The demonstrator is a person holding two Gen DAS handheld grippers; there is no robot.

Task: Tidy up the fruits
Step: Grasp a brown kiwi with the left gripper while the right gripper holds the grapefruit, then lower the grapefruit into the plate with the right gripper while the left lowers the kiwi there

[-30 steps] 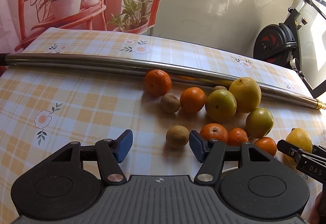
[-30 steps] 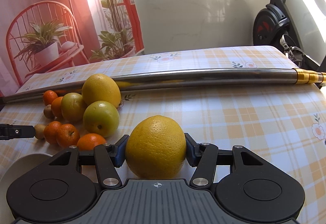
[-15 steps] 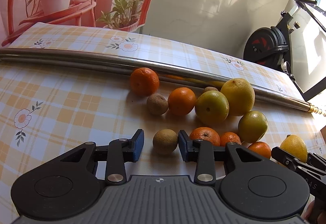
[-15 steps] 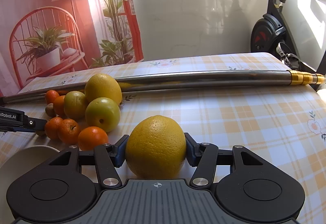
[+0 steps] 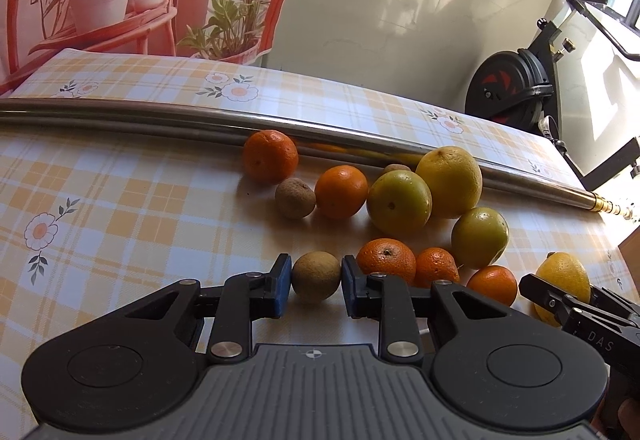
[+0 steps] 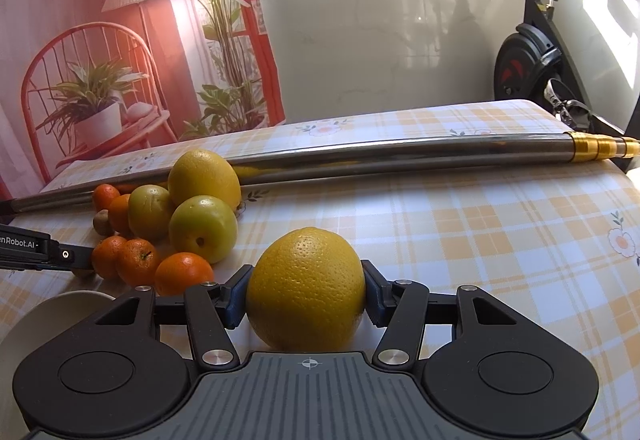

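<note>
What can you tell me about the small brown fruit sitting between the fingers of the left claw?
The small brown fruit is round, with a dull, rough, tan-green skin, like a longan or small kiwi. It sits on the plaid tablecloth, at the near edge of the fruit cluster, just left of an orange mandarin. The left claw has shut on it, a blue pad pressing each side. It looks whole and unmarked.

Sunlit pale wall point(image 6: 380, 20), red plant backdrop point(image 6: 100, 40), exercise bike point(image 5: 516, 88)
</note>
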